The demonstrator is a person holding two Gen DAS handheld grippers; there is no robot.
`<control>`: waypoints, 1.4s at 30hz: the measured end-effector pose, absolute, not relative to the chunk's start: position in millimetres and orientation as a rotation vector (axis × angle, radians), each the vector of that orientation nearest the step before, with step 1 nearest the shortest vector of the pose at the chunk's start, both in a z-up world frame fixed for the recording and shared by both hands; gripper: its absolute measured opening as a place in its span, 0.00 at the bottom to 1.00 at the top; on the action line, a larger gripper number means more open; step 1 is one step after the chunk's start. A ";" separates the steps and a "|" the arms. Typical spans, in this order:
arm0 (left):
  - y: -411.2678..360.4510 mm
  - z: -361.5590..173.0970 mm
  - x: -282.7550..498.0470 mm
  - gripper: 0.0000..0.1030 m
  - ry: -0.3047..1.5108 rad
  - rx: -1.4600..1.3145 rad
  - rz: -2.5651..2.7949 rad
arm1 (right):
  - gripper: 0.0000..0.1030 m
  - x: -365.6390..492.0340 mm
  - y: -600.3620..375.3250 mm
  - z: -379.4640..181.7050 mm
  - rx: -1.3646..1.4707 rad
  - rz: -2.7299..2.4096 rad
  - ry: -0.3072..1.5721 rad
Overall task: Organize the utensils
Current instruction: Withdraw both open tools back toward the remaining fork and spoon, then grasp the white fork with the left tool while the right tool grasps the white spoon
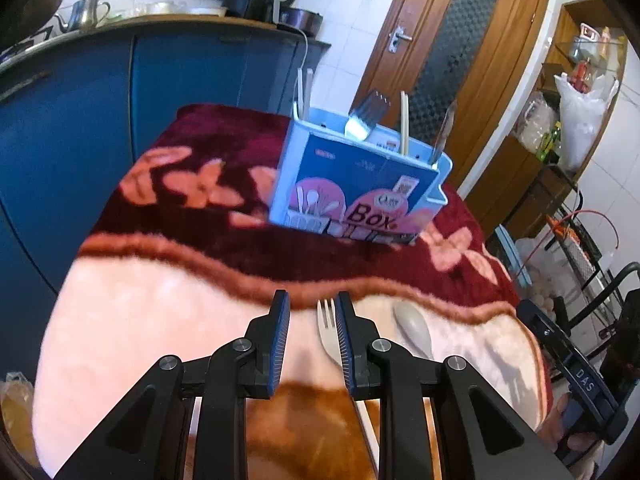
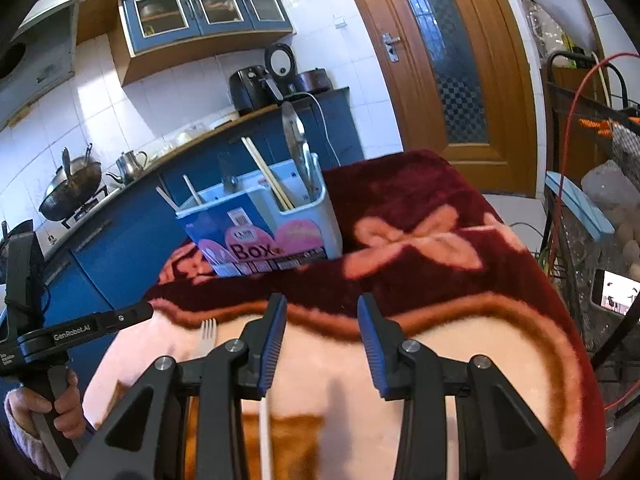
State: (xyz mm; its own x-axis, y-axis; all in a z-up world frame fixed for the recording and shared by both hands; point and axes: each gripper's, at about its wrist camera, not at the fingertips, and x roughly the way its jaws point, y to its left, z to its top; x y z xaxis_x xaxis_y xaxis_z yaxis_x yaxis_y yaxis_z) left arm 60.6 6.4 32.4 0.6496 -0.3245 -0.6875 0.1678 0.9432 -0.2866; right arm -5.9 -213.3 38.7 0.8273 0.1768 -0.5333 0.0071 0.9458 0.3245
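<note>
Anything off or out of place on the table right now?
Two stragglers: a beige plastic fork and a beige plastic spoon lie loose on the pink-and-maroon blanket, while other utensils stand in the light-blue utensil box. Nothing spilled or visibly damaged.

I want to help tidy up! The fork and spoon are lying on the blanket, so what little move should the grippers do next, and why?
Probably nudge the left gripper sideways and lower it over the beige fork. Its jaws are open and empty, the fork lies just beside one finger, and the utensil box already holds other utensils.
</note>
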 end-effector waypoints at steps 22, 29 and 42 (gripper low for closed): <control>-38.9 -12.0 54.6 0.23 1.076 -0.132 -0.354 | 0.40 -8.7 -230.7 18.6 0.365 0.090 0.642; -51.3 -16.7 61.0 0.23 1.119 -0.069 -0.358 | 0.41 -10.2 -234.2 17.3 0.377 0.097 0.639; -37.3 -18.0 68.3 0.06 1.137 -0.080 -0.384 | 0.42 -8.0 -227.6 17.6 0.355 0.107 0.662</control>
